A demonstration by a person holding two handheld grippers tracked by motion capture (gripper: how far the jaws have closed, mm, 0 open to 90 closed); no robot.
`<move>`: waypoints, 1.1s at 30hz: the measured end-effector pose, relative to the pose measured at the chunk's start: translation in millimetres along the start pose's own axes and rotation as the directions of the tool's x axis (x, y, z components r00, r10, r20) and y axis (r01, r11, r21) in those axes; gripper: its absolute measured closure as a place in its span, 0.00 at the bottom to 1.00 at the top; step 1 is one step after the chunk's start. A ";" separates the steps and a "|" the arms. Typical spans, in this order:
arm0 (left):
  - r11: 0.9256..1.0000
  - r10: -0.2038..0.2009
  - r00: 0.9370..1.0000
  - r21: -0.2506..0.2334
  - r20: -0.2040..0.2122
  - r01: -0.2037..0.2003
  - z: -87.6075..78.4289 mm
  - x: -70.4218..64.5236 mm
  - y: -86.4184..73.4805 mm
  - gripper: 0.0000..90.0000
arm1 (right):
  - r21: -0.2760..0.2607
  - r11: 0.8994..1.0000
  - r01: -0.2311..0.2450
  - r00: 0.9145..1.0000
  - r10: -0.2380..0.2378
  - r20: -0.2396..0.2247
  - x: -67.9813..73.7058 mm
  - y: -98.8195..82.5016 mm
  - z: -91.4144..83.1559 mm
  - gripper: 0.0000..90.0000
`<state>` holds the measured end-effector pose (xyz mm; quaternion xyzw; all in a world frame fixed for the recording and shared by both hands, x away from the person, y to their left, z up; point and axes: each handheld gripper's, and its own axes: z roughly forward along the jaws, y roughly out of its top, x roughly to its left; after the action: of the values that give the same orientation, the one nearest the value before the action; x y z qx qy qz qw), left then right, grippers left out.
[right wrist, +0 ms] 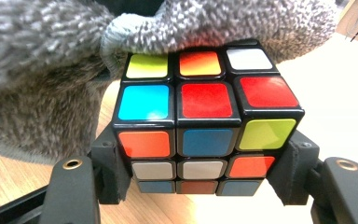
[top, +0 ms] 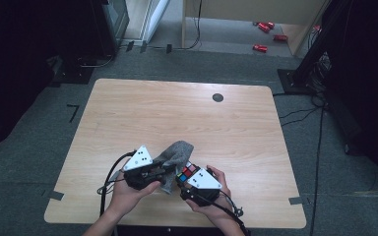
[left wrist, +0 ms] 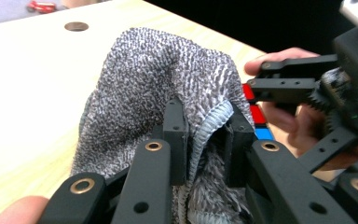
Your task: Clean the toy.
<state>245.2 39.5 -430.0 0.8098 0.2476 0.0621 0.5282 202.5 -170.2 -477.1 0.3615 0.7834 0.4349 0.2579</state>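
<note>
- Two hands came in at the bottom centre of the high view, each with a gripper, the pair almost meeting just above the near edge of the wooden table (top: 128,113).
- Left gripper (left wrist: 204,140) had its jaws pressed together on a fold and the hem of the grey cloth (left wrist: 158,84), which bulged up and to the right, toward the cube.
- Right gripper (right wrist: 205,175) pinched the Rubik's cube (right wrist: 205,116) by its lower layer, one jaw at each side, the coloured faces tilted up.
- Cloth draped over the cube's top edge, touching it, at the upper part of the right gripper view; any wiping stroke would probably run along that edge.
- Farther off, in the upper half of the high view, lay bare tabletop with a dark grommet hole (top: 218,97).
</note>
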 end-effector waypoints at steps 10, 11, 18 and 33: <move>0.991 -0.118 0.993 -0.057 0.008 0.118 -7.5 18.6 -2.8 0.84 | -0.024 1.000 -0.002 1.000 0.002 0.006 -0.6 1.3 -4.7 0.39; 0.984 -0.160 0.987 -0.075 0.032 0.162 -9.7 25.1 -4.7 0.84 | -0.039 0.999 0.003 1.000 -0.003 0.000 -1.4 1.8 -5.7 0.39; 0.945 -0.305 0.936 -0.061 0.177 0.320 -0.8 41.9 -20.8 0.85 | -0.115 0.993 -0.011 1.000 0.008 -0.023 -4.1 7.9 -16.4 0.39; 0.918 -0.358 0.881 -0.058 0.308 0.393 -4.9 52.9 -22.1 0.85 | -0.115 0.993 0.006 1.000 -0.008 -0.016 -6.1 5.8 -17.6 0.39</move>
<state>282.0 75.3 -456.0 0.7138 0.3156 -0.1468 0.6077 195.5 -181.6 -463.0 0.3399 0.7603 0.4813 0.2733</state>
